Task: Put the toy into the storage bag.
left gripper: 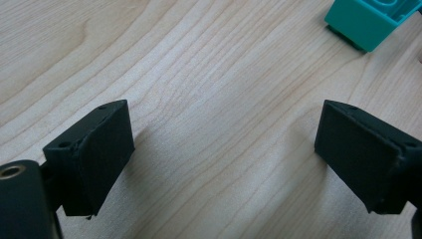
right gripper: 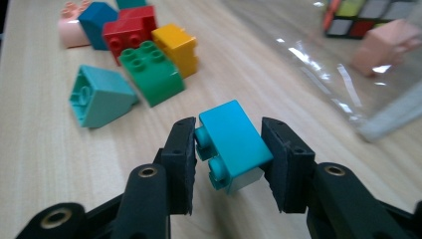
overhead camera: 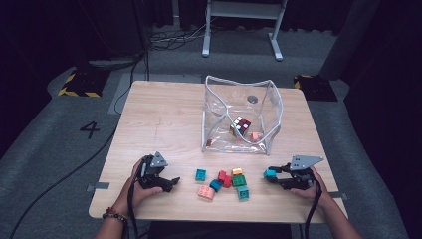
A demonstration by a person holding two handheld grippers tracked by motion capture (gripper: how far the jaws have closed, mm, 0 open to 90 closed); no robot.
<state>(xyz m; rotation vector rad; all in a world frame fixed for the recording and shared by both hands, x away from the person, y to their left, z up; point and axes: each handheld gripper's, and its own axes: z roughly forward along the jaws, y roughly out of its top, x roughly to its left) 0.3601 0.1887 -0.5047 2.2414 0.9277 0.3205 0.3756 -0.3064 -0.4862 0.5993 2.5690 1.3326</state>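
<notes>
My right gripper (overhead camera: 272, 176) (right gripper: 229, 162) is shut on a cyan brick (overhead camera: 269, 173) (right gripper: 233, 144), held just above the table at the right front with its studs turned toward the left pad. My left gripper (overhead camera: 170, 183) (left gripper: 224, 149) rests low over the wood at the left front, open, with nothing between its fingers. A teal brick (left gripper: 367, 19) (overhead camera: 200, 174) lies just beyond it. Between the two grippers lie loose bricks: red (overhead camera: 224, 178), green (overhead camera: 239, 180) (right gripper: 152, 69), orange (overhead camera: 237, 172) (right gripper: 175, 47), blue (overhead camera: 215, 185), pink (overhead camera: 205, 192) and light teal (overhead camera: 243, 192) (right gripper: 99, 97).
A clear plastic bag (overhead camera: 271, 107) stands open at the back middle of the wooden table (overhead camera: 164, 119), holding a puzzle cube (overhead camera: 241, 125) and a pink brick (overhead camera: 255, 136). Its clear wall (right gripper: 348, 94) lies close to the right gripper's right side. Bare wood stretches across the left half.
</notes>
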